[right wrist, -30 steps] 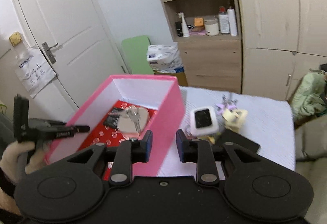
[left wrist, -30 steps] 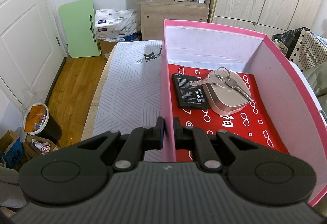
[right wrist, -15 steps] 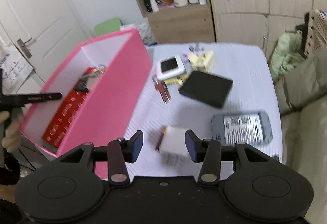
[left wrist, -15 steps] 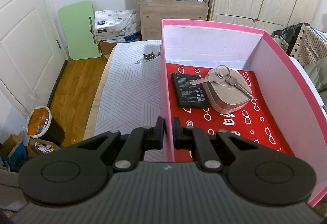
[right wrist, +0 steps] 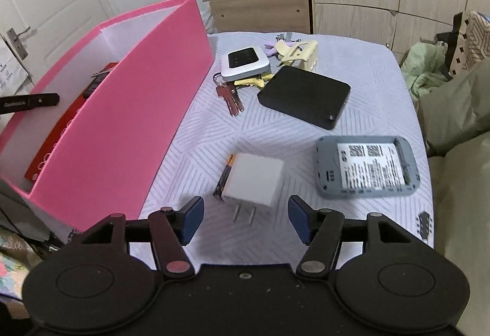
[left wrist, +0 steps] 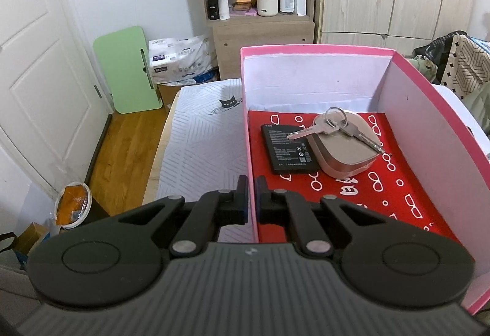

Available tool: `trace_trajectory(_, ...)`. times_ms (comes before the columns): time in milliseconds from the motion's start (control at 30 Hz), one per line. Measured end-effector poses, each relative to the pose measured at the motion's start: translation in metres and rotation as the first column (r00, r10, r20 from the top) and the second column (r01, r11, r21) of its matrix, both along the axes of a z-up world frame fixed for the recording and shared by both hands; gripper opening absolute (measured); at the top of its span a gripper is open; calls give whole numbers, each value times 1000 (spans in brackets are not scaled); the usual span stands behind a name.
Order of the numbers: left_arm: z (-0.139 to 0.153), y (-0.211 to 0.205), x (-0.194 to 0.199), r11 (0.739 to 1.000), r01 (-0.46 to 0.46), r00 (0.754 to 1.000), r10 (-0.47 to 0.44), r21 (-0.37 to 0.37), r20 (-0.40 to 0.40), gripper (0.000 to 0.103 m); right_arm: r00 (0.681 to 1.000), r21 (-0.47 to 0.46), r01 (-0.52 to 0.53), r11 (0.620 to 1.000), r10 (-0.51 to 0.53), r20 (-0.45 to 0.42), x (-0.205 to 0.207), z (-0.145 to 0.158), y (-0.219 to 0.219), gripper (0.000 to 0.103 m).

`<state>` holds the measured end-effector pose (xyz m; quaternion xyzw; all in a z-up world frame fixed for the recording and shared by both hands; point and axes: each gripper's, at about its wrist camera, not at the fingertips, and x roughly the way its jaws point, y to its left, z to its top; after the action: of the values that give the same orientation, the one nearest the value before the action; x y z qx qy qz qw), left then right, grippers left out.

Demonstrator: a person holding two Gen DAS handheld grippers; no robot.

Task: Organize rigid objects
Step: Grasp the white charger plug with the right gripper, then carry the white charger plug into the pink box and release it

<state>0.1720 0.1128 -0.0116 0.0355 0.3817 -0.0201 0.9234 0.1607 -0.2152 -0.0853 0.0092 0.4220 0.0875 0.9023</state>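
My left gripper (left wrist: 251,198) is shut on the near left wall of the pink box (left wrist: 246,134). On the box's red floor lie a black battery (left wrist: 288,148), a rounded beige case (left wrist: 344,149) and a ring of silver keys (left wrist: 335,129) across it. My right gripper (right wrist: 245,218) hovers low over the table with its jaws opening. A white plug charger (right wrist: 254,179) lies just beyond the fingertips, prongs toward me, untouched, with a slim battery (right wrist: 226,175) at its left side.
On the tablecloth beyond the charger lie a grey open-backed device (right wrist: 367,167), a flat black box (right wrist: 304,97), red-headed keys (right wrist: 228,95), a white-and-black pocket router (right wrist: 245,62) and yellow clips (right wrist: 298,51). The pink box (right wrist: 122,109) stands to the left. Bedding borders the right edge.
The right gripper has dropped from above the box toward the table and its jaws have spread wide around the space before the white charger. The left gripper has kept its grip on the box wall.
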Motion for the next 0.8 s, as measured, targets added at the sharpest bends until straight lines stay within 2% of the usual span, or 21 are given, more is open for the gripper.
trace_trajectory(200, 0, -3, -1, 1000, 5, 1000, -5, 14, 2, 4, 998, -21, 59, 998, -59, -10, 16, -9, 4, 66)
trace_trajectory(233, 0, -3, -1, 1000, 5, 1000, -5, 13, 2, 4, 998, -12, 61, 998, -61, -5, 16, -9, 3, 59)
trace_trajectory(333, 1, -3, -1, 1000, 6, 1000, -6, 16, 2, 4, 996, 53, 88, 995, -87, -18, 16, -5, -8, 50)
trace_trajectory(433, 1, -3, -1, 1000, 5, 1000, -5, 5, 3, 4, 995, 80, 103, 992, -101, -25, 16, -6, -15, 50)
trace_trajectory(567, 1, -3, -1, 1000, 5, 1000, -5, 4, 3, 4, 993, 64, 116, 991, -115, -12, 17, -6, -13, 49)
trace_trajectory(667, 1, -3, -1, 1000, 6, 1000, -6, 1, 3, 4, 993, 48, 115, 992, -116, 28, 14, 5, -11, 49)
trace_trajectory(800, 0, -1, -1, 1000, 2, 1000, -2, -10, 3, 4, 991, 62, 60, 996, -67, 117, 10, 39, -3, 49)
